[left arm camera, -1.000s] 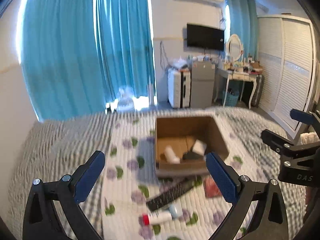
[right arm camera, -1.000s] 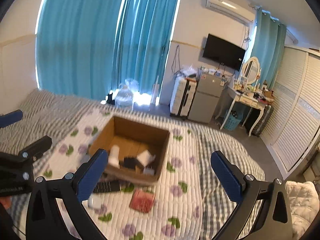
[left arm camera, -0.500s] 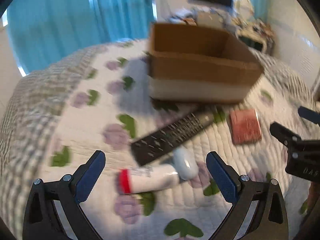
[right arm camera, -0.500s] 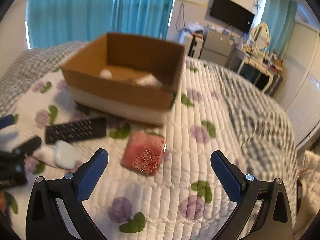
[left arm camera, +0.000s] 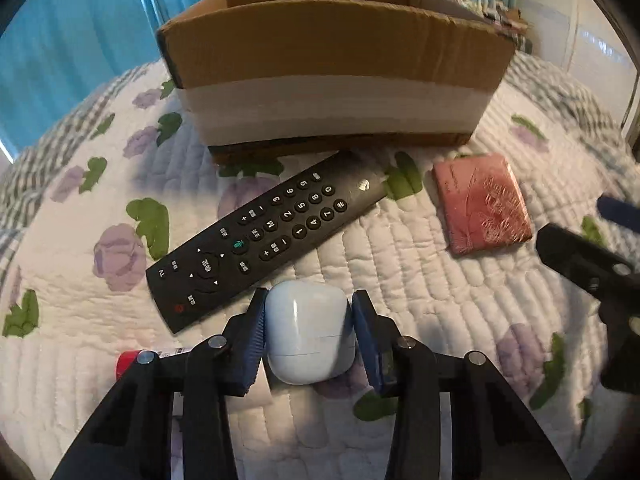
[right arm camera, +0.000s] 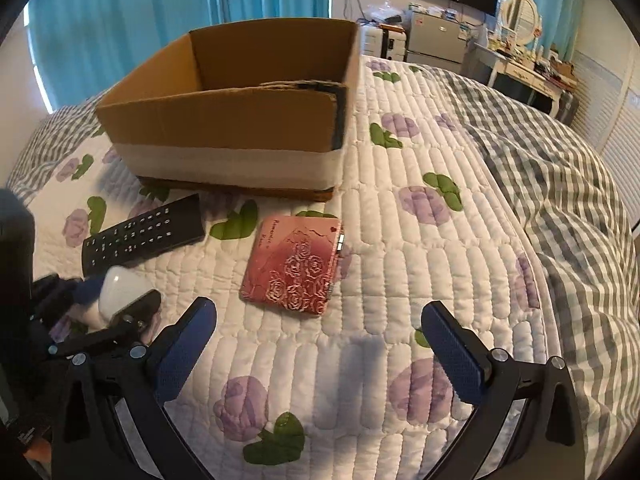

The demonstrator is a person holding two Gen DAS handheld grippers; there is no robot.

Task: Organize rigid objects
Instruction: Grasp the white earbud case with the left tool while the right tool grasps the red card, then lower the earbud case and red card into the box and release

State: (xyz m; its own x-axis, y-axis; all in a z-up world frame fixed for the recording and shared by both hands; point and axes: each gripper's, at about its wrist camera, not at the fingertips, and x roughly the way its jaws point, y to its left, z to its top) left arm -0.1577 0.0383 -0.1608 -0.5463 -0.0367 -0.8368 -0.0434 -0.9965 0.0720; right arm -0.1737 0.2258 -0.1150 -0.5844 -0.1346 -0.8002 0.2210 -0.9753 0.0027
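Note:
My left gripper [left arm camera: 308, 320] is shut on a small white earbud case [left arm camera: 308, 332] that lies on the floral quilt; it also shows in the right wrist view [right arm camera: 118, 290]. A black remote [left arm camera: 260, 236] lies just beyond it. A white tube with a red cap [left arm camera: 128, 360] peeks out at the left, mostly hidden by the gripper. A pink rose-patterned flat case [right arm camera: 294, 266] lies in front of my right gripper [right arm camera: 318, 340], which is open, empty and low over the quilt. An open cardboard box [right arm camera: 240, 120] stands behind them all.
The bed carries a white floral quilt [right arm camera: 400, 240] and a rumpled grey checked blanket [right arm camera: 560, 200] to the right. Blue curtains [right arm camera: 120, 20], a fridge and a dressing table stand at the far side of the room.
Both grippers dropped low toward the bed and moved forward. My left gripper closed on the white earbud case. My right gripper came up close to the pink case, still open.

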